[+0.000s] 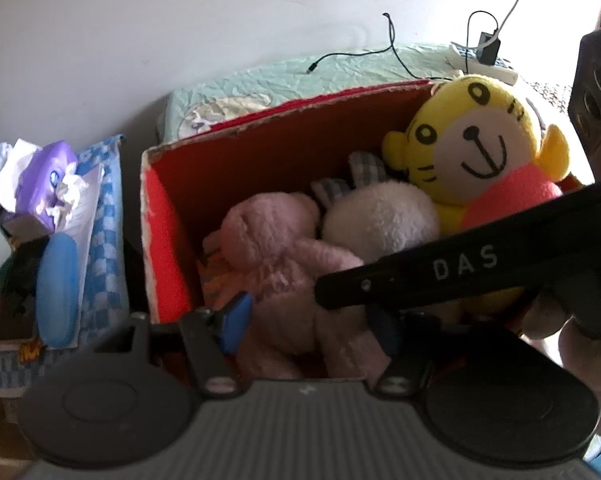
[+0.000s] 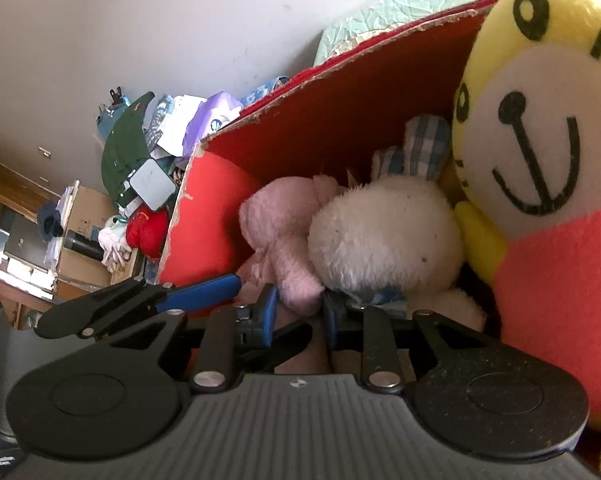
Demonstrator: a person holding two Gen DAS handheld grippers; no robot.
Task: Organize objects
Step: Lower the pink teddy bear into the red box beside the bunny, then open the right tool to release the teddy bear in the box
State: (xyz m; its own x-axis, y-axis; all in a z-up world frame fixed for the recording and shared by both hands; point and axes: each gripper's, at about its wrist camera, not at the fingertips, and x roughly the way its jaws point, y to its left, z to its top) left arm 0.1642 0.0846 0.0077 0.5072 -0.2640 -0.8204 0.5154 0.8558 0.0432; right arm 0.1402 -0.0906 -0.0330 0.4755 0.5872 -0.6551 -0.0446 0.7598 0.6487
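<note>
A red cardboard box (image 1: 236, 148) (image 2: 332, 116) holds three plush toys. A yellow tiger in a coral shirt (image 1: 476, 144) (image 2: 540, 128) leans at the right. Beside it sits a white rabbit with plaid ears (image 1: 380, 216) (image 2: 380, 232), and a pink rabbit (image 1: 276, 248) (image 2: 276, 216) lies at the left. My left gripper (image 1: 310, 316) straddles the pink rabbit's body, which fills the gap between its blue pads (image 1: 236, 320). My right gripper (image 2: 300, 304) is shut on a limb of the pink rabbit. In the left wrist view its black body (image 1: 460, 268) crosses over and hides the left gripper's right finger.
Left of the box lies a heap of clutter: a purple tissue pack (image 1: 48, 176), a blue oval case (image 1: 58, 288), a checkered cloth (image 1: 104, 240), a green cap (image 2: 124, 152) and a red item (image 2: 146, 232). A pale green quilt (image 1: 300, 76) with cables and a power strip (image 1: 484, 60) lies behind.
</note>
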